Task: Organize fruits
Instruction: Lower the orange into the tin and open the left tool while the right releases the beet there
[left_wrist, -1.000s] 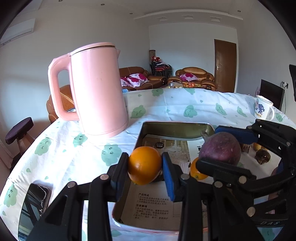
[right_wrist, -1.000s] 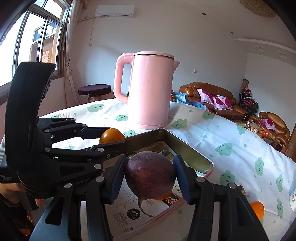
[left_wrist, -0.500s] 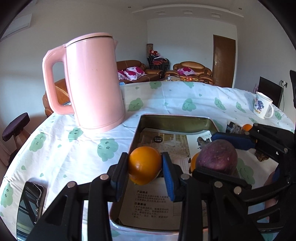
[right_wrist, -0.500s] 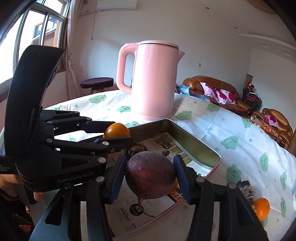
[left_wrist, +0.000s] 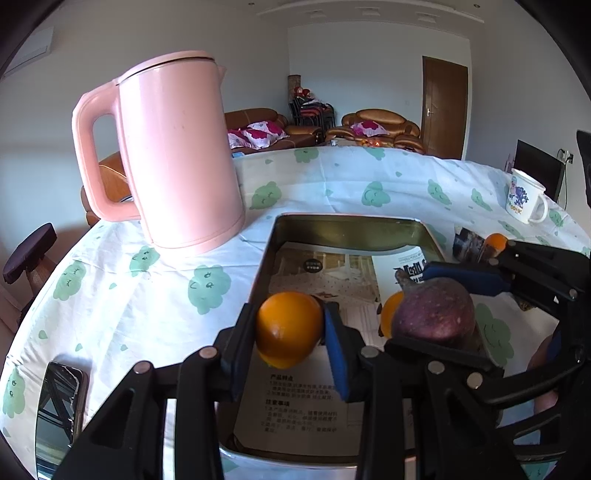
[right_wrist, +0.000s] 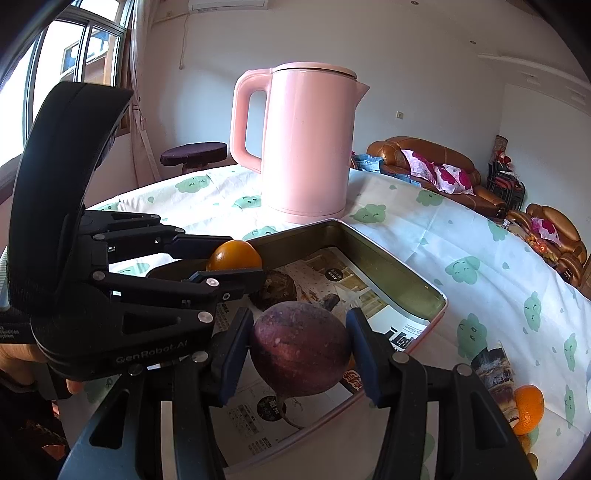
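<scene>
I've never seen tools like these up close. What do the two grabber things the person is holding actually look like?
Both are black plastic linkages of bars joined by silver rivets. The left gripper and right gripper each end in two flat fingers faced with blue pads. The left one's rounded black housing reads "GenRobot.AI" in faint lettering in the right wrist view. No cables show; a bit of bare hand shows behind it.

Pink kettle (left_wrist: 177, 147); white tablecloth (left_wrist: 332, 177), green blobs, perhaps clouds

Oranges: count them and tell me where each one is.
3. One orange is gripped in the left tool; one peeks from behind the purple fruit; one lies outside the tray. More may be hidden.
</scene>
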